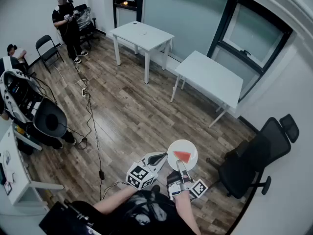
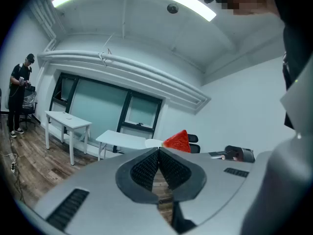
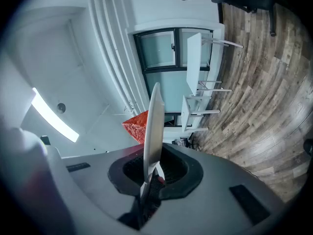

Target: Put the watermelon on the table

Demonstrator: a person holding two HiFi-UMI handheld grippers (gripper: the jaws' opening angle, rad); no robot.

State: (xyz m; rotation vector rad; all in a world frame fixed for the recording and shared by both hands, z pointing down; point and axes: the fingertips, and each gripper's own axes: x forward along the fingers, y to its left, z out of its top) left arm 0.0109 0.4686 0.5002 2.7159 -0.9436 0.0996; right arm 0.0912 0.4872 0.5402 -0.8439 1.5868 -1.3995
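A red wedge of watermelon point(image 1: 182, 155) lies on a round white plate point(image 1: 188, 147) held above the wooden floor. My right gripper point(image 1: 181, 168) is shut on the plate's near rim. In the right gripper view the plate point(image 3: 154, 124) stands edge-on between the jaws, with the watermelon point(image 3: 137, 127) on its left side. My left gripper point(image 1: 164, 156) is just left of the plate, shut and holding nothing. In the left gripper view its pads point(image 2: 146, 168) meet, and the watermelon point(image 2: 177, 141) shows just beyond them.
Two white tables point(image 1: 142, 35) point(image 1: 211, 77) stand far ahead by the windows. A black office chair point(image 1: 254, 155) is close on the right. Cables point(image 1: 93, 131) trail over the floor at left. A person point(image 1: 66, 23) stands at the far left; equipment point(image 1: 29, 106) sits nearer.
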